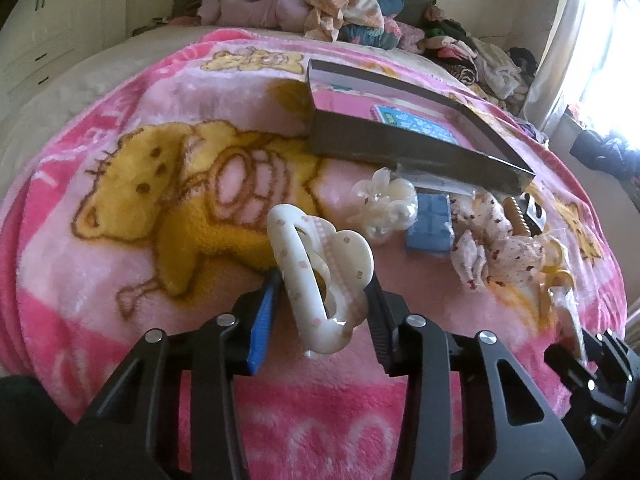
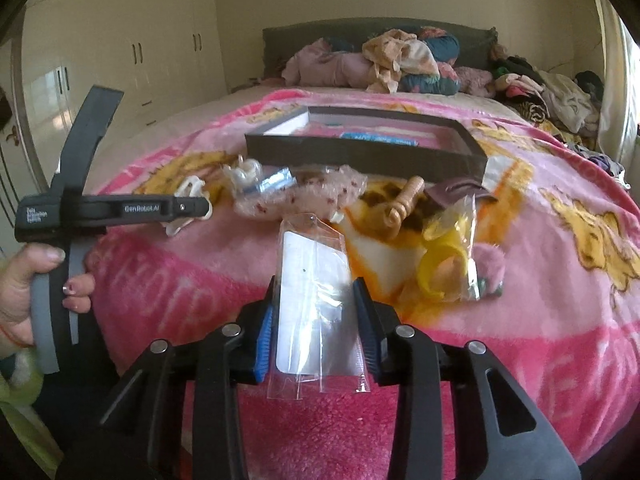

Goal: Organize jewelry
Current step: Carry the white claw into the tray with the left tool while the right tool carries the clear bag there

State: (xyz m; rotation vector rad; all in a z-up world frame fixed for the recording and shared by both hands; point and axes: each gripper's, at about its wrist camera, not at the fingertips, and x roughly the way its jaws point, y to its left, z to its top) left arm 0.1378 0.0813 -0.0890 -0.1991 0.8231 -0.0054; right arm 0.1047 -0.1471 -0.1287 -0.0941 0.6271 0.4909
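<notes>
Soft pink blanket [image 1: 120, 240] underfoot. We hold white hair claw [image 1: 320, 276] in left gripper [image 1: 324, 292], jaws partly closed; right gripper [image 2: 316, 320] pinches clear packet [image 2: 316, 300], which may slip.

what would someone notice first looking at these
The bright pink teddy-bear blanket covers the bed. In front, the left gripper is shut on a white hair claw clip, and the right gripper on a clear plastic packet. Beyond them, a dark shallow box lies mid-bed behind scattered accessories.
</notes>
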